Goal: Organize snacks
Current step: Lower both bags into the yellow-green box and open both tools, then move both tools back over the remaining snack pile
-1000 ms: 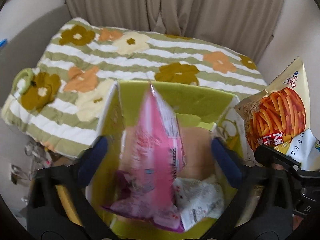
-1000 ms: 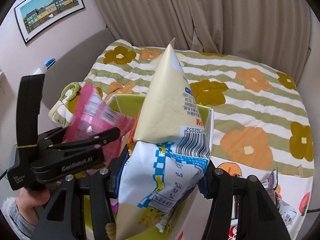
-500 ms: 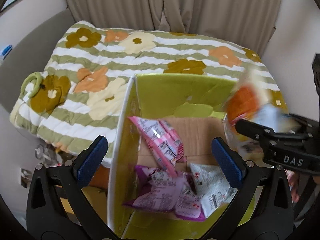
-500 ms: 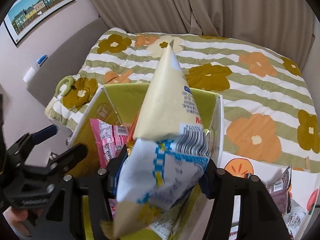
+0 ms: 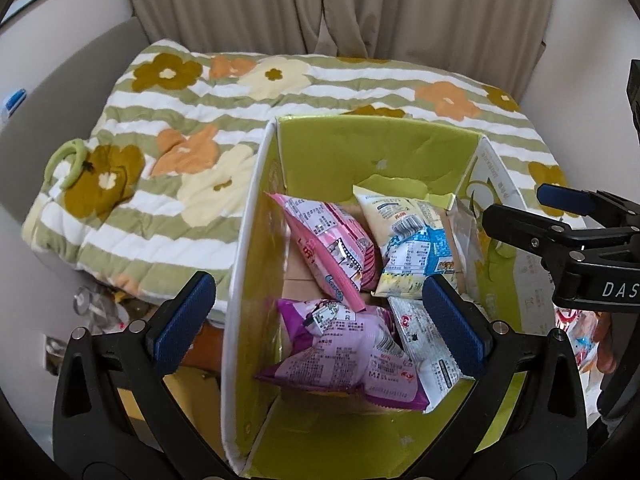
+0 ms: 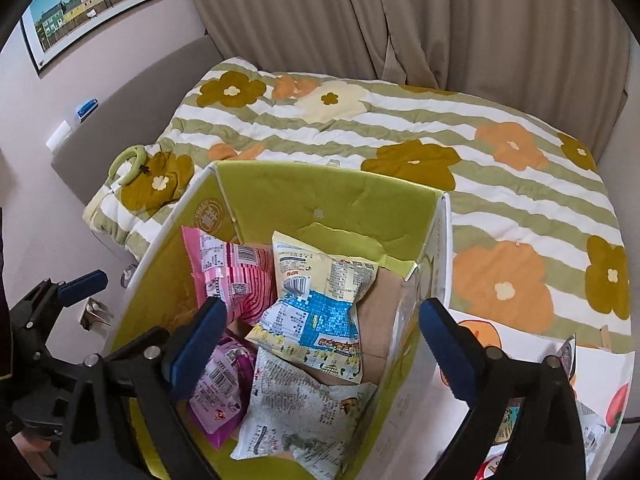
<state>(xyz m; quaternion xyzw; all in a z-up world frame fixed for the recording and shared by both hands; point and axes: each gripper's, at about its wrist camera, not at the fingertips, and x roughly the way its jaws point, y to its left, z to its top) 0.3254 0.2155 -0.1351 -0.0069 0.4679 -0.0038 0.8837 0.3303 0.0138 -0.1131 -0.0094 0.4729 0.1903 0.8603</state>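
Green box [image 5: 256,248] sits under both spread, empty grippers, left [image 5: 320,320] and right [image 6: 324,344].

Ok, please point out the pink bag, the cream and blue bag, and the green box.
pink bag [image 5: 328,248], left wrist view, middle of its back.
cream and blue bag [image 6: 316,304], right wrist view, blue patch.
green box [image 6: 320,196], right wrist view, far inner wall.

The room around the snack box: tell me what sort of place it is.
Most likely a bedroom at home: a flowered quilt spread over a bed, a padded headboard, drawn curtains and a framed picture.
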